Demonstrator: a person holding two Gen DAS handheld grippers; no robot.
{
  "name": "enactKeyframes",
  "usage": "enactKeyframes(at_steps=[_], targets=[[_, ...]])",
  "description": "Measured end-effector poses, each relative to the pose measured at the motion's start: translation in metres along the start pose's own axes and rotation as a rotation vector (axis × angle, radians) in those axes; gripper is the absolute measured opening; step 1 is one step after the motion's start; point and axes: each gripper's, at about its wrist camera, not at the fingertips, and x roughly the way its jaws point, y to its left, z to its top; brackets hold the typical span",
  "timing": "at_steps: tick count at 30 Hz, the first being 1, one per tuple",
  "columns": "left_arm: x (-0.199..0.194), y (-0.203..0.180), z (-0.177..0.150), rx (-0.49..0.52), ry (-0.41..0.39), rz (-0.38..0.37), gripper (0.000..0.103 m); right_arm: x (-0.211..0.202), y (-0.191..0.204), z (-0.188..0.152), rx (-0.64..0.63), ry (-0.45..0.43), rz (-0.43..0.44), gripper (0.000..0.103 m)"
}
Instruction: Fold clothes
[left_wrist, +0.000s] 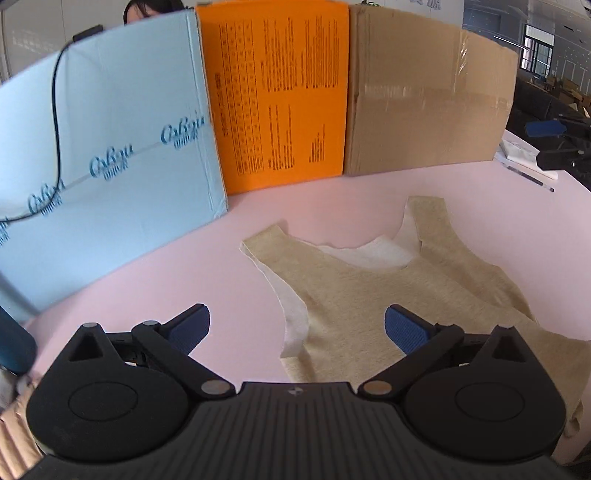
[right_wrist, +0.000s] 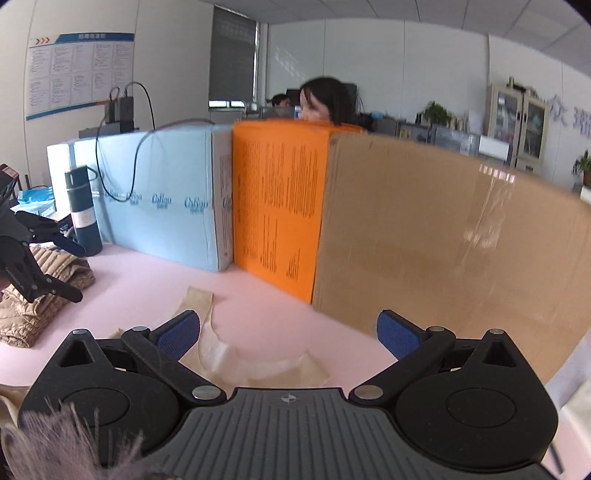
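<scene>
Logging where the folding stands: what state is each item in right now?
Beige vest: spread flat on the pink table, unfolded, not gripped.
Left gripper: open, holding nothing.
Right gripper: open, holding nothing.
Brown quilted garment: folded in a pile.
Dark bottle: upright, capped.
Brown carton: taped shut.

Beige vest (left_wrist: 388, 295) flat on pink table (left_wrist: 166, 280), left gripper (left_wrist: 297, 328) spread wide
</scene>
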Motion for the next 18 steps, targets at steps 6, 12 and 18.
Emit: enactKeyframes(at_steps=[6,12,18], targets=[[0.065,0.014,0.004,-0.222,0.028,0.022,0.101,0.072,-0.045,-0.038,0.247,0.068,0.025,0.103],[0.097,0.019,0.023,-0.256,0.012,0.049,0.101,0.123,-0.092,-0.068,0.583,0.093,0.182,0.099],[0.113,0.025,0.027,-0.257,0.015,0.044,0.101,0.15,-0.088,-0.083,0.592,0.142,0.297,0.1]])
